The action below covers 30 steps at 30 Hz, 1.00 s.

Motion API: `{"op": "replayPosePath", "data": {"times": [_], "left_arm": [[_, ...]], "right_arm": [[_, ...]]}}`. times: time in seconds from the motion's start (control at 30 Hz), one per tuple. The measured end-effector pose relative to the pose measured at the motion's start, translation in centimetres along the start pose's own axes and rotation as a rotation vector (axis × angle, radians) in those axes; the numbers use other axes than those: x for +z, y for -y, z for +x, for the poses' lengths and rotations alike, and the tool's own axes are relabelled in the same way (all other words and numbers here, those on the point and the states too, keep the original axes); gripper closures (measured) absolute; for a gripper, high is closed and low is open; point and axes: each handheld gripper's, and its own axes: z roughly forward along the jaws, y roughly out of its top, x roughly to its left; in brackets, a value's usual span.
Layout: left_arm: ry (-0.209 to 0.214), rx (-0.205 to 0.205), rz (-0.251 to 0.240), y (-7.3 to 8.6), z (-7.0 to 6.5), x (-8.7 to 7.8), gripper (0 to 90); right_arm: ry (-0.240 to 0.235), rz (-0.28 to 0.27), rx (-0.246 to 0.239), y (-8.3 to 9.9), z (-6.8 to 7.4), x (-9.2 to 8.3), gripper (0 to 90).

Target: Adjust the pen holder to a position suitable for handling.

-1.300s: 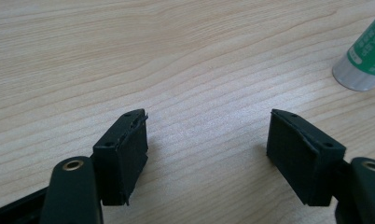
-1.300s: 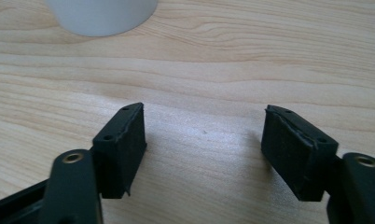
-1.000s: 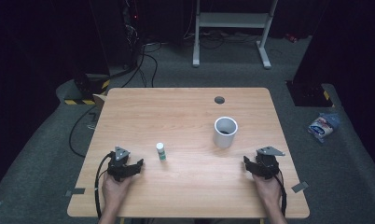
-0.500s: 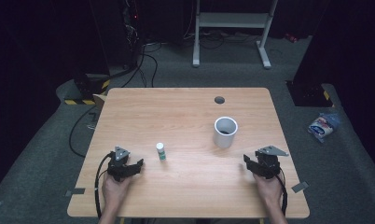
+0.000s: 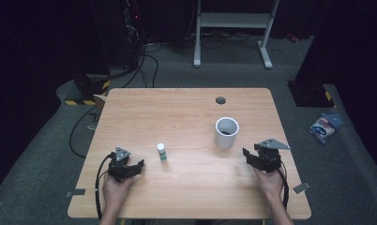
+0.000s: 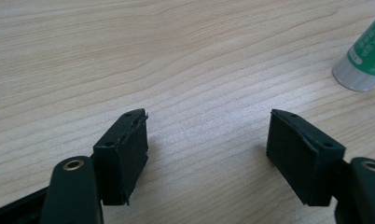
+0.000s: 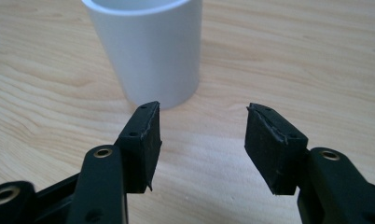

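The white cup (image 5: 226, 132) is standing upright on the bench (image 5: 186, 108), just ahead of the right gripper (image 7: 202, 122), whose jaws have just been closing a little yet are gaping with nothing between them. The left gripper (image 6: 206, 133) is resting released near the small green-labelled bottle (image 5: 162, 152) (possibly a glue stick). I'd judge the approach is beginning; next, reaching forward and spreading wider around the cup.

The surface (image 5: 186, 117) is light wood with fine grain lines. The cup (image 5: 226, 132) is white. The small bottle (image 5: 162, 153) is green with white cap. Both claws are black.
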Motion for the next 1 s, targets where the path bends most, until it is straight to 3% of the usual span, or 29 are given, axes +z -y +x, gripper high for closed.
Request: {"op": "replayPosePath", "data": {"times": [0.5, 1.0], "left_arm": [[0.001, 0.0, 0.0, 0.0, 0.0, 0.0, 29.2], [-0.002, 0.002, -0.001, 0.0, 0.0, 0.0, 29.1]], "right_arm": [[-0.038, -0.06, 0.002, -3.5, 0.1, -0.2, 45.7], [-0.061, -0.045, 0.044, -5.8, -0.1, 1.6, 46.5]]}}
